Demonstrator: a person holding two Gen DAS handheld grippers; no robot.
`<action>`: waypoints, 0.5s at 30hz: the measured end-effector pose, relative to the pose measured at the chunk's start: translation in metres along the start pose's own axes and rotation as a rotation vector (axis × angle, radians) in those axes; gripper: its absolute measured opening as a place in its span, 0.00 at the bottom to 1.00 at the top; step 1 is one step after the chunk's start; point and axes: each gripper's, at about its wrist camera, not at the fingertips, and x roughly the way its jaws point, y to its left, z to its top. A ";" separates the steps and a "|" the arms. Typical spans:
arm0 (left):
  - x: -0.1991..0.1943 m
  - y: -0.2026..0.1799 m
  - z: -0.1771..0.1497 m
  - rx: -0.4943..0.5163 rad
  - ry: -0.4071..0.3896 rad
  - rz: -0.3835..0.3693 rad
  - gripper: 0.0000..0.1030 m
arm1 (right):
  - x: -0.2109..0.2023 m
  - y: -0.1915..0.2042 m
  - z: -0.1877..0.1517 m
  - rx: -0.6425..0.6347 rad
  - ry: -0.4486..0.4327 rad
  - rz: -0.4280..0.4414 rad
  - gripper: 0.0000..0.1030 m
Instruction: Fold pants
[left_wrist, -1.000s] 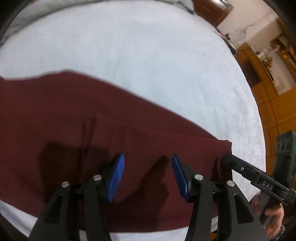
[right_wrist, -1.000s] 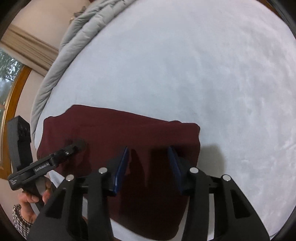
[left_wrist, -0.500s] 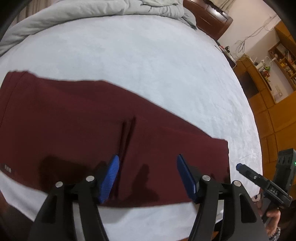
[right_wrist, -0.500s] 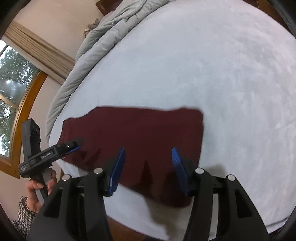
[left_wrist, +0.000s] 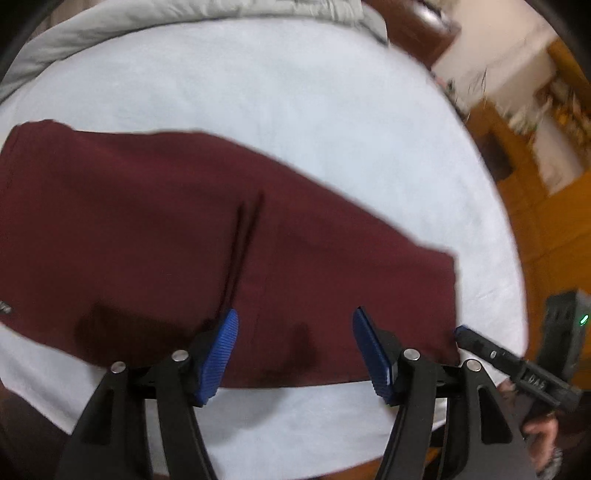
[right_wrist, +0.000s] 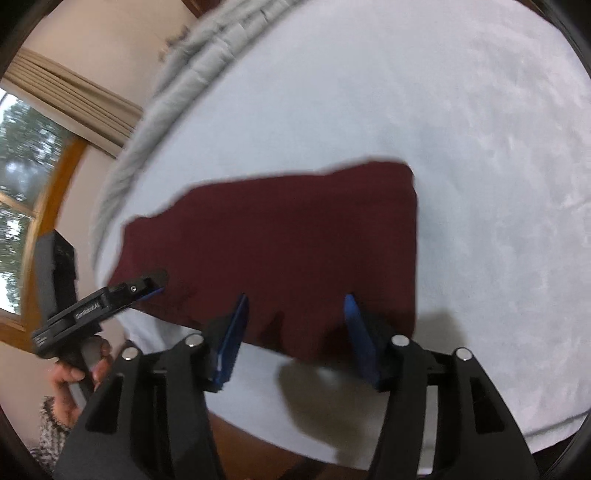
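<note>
Maroon knit pants (left_wrist: 192, 240), folded into a flat rectangle, lie near the front edge of the white-sheeted bed (left_wrist: 295, 110). The left hand-held gripper (left_wrist: 295, 350) hovers spread and empty; the right hand-held gripper (right_wrist: 295, 332) is opening, nothing between its blue pads. A low pass could snag the top layer and undo the fold.
</note>
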 end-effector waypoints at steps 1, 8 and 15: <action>-0.010 0.006 0.001 -0.016 -0.015 -0.012 0.64 | -0.008 0.005 -0.001 -0.008 -0.016 0.016 0.58; -0.072 0.108 -0.013 -0.222 -0.098 0.050 0.67 | -0.005 0.023 -0.012 -0.046 -0.002 0.025 0.61; -0.084 0.220 -0.034 -0.550 -0.153 0.068 0.71 | 0.015 0.032 -0.014 -0.053 0.048 -0.010 0.71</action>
